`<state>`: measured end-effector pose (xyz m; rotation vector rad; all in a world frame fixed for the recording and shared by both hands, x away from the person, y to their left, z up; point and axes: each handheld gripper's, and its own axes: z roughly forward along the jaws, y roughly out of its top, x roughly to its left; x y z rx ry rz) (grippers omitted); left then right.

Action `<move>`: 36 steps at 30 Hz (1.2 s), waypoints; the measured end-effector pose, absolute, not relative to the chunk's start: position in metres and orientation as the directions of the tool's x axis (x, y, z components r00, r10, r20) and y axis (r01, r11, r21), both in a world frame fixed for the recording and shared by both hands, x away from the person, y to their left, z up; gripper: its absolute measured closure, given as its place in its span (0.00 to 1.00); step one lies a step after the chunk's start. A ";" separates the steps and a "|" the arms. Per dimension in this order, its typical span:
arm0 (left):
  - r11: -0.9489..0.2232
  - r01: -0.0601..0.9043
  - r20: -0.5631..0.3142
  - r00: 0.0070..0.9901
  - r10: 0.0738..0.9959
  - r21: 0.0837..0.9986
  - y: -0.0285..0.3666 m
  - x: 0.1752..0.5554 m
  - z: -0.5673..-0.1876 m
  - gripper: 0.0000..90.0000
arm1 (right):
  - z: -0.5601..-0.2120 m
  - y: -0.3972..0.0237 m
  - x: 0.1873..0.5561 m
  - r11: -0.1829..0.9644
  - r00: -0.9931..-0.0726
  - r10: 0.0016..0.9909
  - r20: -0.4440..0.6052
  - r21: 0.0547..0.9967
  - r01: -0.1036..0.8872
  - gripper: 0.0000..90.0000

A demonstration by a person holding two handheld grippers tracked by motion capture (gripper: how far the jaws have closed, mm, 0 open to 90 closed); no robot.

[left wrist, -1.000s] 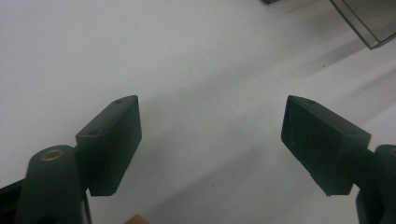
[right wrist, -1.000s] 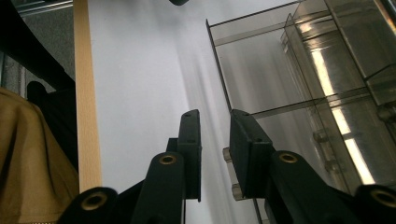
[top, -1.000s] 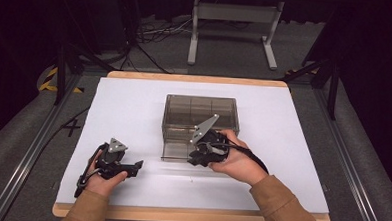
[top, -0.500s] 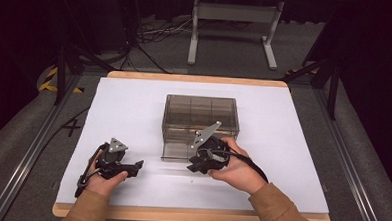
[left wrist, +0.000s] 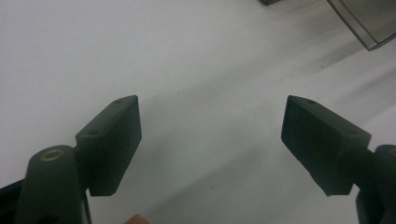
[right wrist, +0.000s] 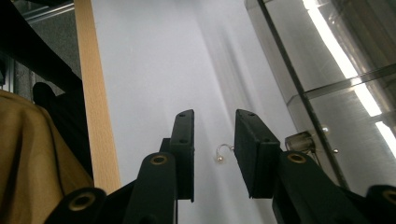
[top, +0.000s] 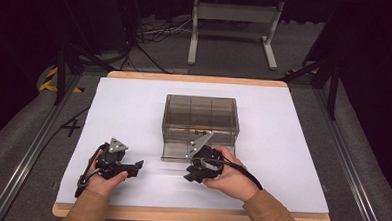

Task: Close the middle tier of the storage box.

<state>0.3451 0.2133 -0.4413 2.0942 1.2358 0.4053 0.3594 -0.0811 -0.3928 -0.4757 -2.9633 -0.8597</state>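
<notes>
Right gripper view shows the right gripper with jaws apart, having just been opening, over a small pearl earring lying loose on the white table beside the clear box.

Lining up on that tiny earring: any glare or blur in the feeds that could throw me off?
Right gripper view: bright strip glare on the clear box; earring small but sharp between the right gripper jaws. Left gripper view: soft, slightly blurred, faint shadows. High view: evenly lit table, dark surroundings.

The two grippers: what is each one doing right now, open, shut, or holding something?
Left gripper: open, holding nothing.
Right gripper: jaws just been opening, apart, not gripping; a small pearl earring lies between them.
</notes>
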 end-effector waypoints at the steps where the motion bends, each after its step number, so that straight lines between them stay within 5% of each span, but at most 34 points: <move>1: -0.334 0.655 -0.064 0.506 0.860 0.678 0.213 0.345 -0.441 0.23 | -0.394 -0.081 0.359 0.805 -0.954 0.281 0.102 0.516 0.293 0.77; 25: -0.337 0.653 -0.064 0.509 0.858 0.678 0.213 0.345 -0.441 0.23 | -0.417 -0.072 0.359 0.864 -0.949 0.306 0.078 0.395 0.311 0.84; 36: -0.339 0.655 -0.062 0.509 0.859 0.675 0.212 0.345 -0.442 0.23 | -0.419 -0.064 0.355 0.896 -0.961 0.277 0.001 0.360 0.258 0.96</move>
